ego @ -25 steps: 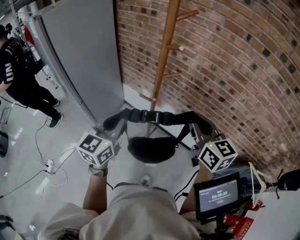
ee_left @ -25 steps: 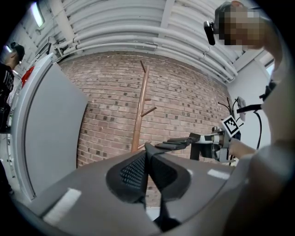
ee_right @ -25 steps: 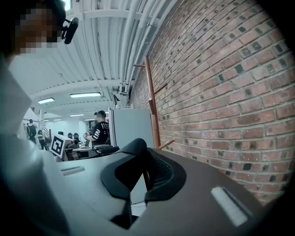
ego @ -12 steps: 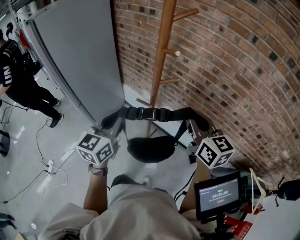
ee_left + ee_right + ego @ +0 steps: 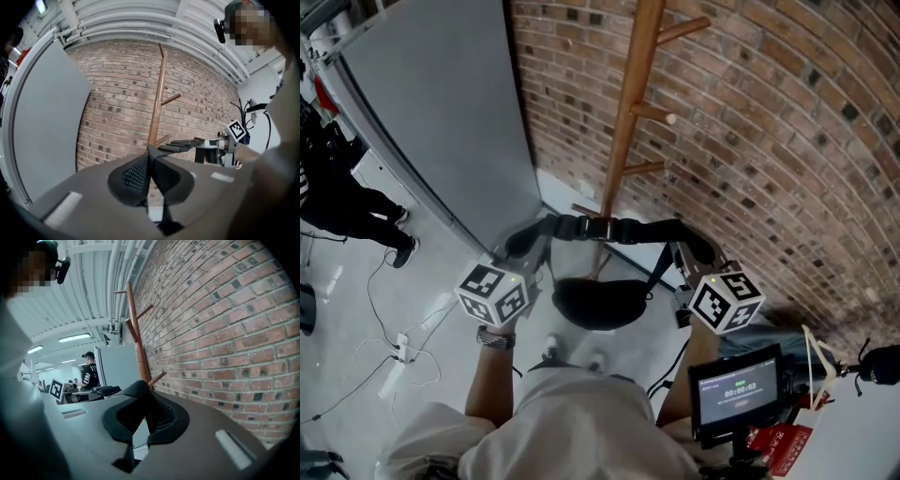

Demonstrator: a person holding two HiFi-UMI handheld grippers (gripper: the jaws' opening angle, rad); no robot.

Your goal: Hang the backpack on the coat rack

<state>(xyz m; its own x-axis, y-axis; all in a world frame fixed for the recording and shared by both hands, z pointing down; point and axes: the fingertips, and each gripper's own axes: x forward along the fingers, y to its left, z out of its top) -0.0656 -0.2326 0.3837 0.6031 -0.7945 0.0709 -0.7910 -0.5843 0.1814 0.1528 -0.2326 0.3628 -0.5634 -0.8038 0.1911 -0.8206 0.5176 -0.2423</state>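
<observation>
two hand-held grippers are doing the carrying. the left hand-held gripper (image 5: 525, 247) and the right hand-held gripper (image 5: 692, 253) are each clamping hard on a padded end of the strap (image 5: 600, 228), with the jaws pinched right down on the mesh, as both gripper views are showing. neither grip is loosening; it is looking the same as a second ago. the strap is stretching level between the two, and the backpack (image 5: 600, 302) is dangling from its middle, swinging free above the floor (image 5: 356, 309).

what is changing is the distance. across the last second the person is stepping forward, and the whole load is travelling along. the rack (image 5: 628, 122) is now looming larger in the head view, and its middle peg (image 5: 654, 114) is sitting further into the frame than before. the strap is crossing in front of the pole's lower part, but i am not seeing it touching any wood. in the left gripper view the pole and pegs are standing beyond the jaws and mostly above them.

behind the rack the wall (image 5: 769, 141) is filling more of the picture. the grey panel (image 5: 441, 112) is spreading wider on the left. the bystander (image 5: 337, 197) is sliding towards the left edge.

so the approach is nearly closing, and i am judging the hanging itself as not yet begun. the strap is needing to rise and drop over a peg while both clamps are holding, with the backpack's sway against the pole being the thing to watch.
</observation>
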